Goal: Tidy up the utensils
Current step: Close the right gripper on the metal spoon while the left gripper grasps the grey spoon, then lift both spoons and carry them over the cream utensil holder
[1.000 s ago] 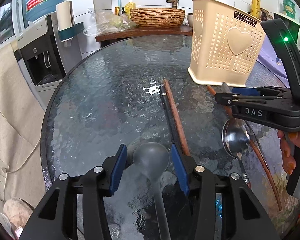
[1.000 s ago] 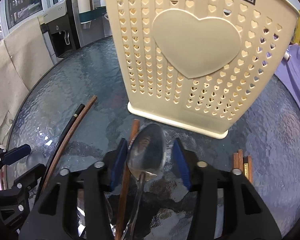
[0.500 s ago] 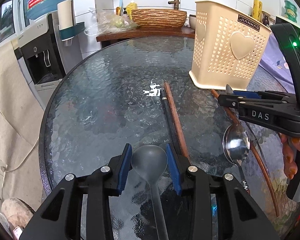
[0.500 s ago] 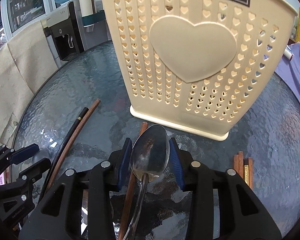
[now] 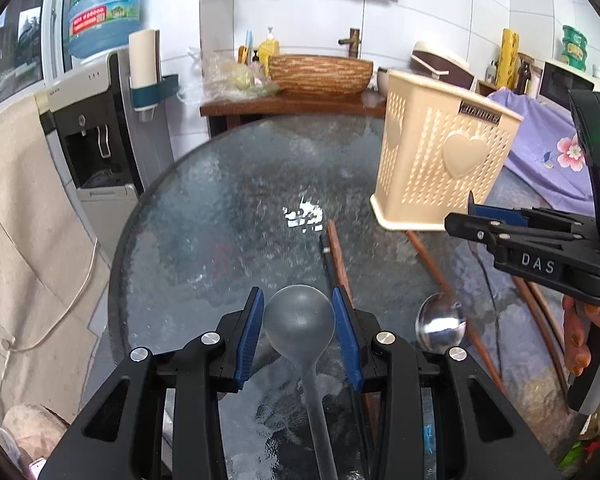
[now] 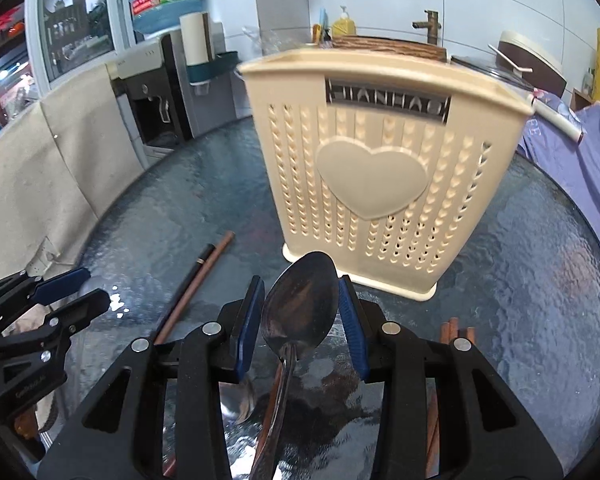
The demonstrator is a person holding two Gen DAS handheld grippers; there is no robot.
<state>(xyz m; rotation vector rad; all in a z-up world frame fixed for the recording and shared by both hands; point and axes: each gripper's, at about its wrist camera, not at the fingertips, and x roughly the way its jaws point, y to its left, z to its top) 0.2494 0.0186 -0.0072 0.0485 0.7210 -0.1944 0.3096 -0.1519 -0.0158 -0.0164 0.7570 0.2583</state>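
Right now each tool is pinching a spoon by the bowl. The left tool [image 5: 299, 334] has its blue pads pressed against the sides of a grey translucent plastic spoon [image 5: 300, 322], whose handle runs back under the tool toward the person. The right tool [image 6: 300, 314] is clamped the same way on a shiny metal spoon [image 6: 300, 308], bowl forward and a little upward, handle trailing back beneath the tool.

What the next move turns on, I would say, is the cream perforated plastic utensil basket with the heart panel [image 6: 384, 184]. It stands upright on the round textured-glass tabletop [image 6: 540, 280] directly ahead of the right tool, and its open rim sits above the metal spoon's tip. From the left tool the basket [image 5: 440, 160] lies ahead and well off to the right, beyond the right tool [image 5: 480, 224], so the right hand is clearly the nearer one. Both spoons lie lengthwise along their tools, roughly level, while the basket takes things from above; each spoon would likely need to be raised over the rim and tipped more upright before being let go.

Brown wooden chopsticks [image 5: 340, 256] with a black one alongside lie on the glass ahead of the left tool, pointing away from it, with more brown chopsticks [image 6: 456, 328] just right of the right tool.
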